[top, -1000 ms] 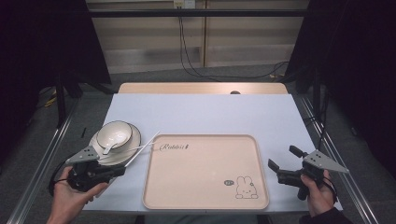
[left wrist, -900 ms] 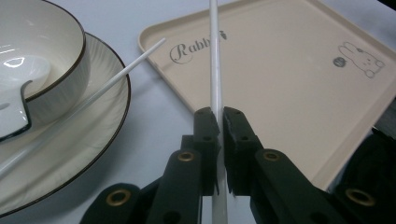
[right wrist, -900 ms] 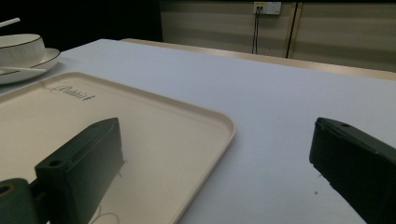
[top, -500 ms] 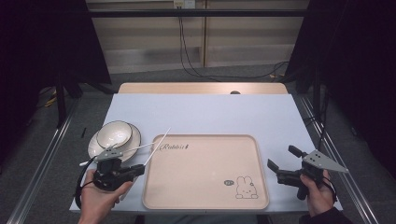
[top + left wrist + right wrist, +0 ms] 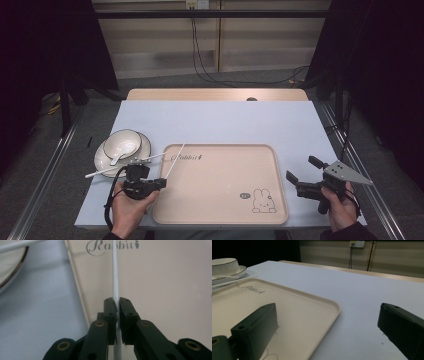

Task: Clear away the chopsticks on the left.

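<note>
The left claw is clamped on a thin white chopstick that slants up over the near-left corner of the beige rectangular rabbit-print tray. Just left of it on the pale blue tabletop, a second white chopstick rests across a white black-rimmed plate carrying a white bowl. The right claw hangs wide open and empty by the tray's right edge.

"Rabbit" on the tray
</note>
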The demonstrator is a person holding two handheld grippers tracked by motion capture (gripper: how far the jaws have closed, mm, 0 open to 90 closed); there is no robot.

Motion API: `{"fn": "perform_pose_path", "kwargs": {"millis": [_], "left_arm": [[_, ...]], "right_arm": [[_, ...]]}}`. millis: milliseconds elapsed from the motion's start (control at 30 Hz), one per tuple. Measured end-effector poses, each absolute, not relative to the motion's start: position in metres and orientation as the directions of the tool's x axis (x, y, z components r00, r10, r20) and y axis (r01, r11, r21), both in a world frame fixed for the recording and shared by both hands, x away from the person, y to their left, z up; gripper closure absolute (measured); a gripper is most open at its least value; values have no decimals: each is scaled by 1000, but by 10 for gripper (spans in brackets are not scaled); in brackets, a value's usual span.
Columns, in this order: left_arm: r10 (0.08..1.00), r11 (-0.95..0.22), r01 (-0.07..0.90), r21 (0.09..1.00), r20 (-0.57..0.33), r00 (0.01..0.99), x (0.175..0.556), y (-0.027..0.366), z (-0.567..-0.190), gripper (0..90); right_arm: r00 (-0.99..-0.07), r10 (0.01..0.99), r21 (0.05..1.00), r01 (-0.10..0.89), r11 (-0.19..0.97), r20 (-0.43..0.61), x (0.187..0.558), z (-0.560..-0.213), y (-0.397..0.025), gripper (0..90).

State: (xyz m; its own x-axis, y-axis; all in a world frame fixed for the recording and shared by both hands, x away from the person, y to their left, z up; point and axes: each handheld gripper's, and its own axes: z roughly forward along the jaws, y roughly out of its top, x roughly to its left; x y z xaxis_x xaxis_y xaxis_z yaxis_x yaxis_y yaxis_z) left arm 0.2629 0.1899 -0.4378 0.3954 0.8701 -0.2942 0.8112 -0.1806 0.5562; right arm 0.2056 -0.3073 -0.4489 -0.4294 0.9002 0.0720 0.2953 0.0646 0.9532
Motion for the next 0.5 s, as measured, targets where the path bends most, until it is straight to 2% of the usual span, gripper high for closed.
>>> {"fn": "perform_pose_path", "kwargs": {"millis": [300,500], "left_arm": [[908,-136,839,526,-272,318,267,176,-453,848],[911,-138,843,520,-268,314,267,172,-458,846]], "right_arm": [[-425,902,953,297,64,72,205,-449,-307,24],[-427,901,953,295,65,71,205,-449,-307,24]]}}
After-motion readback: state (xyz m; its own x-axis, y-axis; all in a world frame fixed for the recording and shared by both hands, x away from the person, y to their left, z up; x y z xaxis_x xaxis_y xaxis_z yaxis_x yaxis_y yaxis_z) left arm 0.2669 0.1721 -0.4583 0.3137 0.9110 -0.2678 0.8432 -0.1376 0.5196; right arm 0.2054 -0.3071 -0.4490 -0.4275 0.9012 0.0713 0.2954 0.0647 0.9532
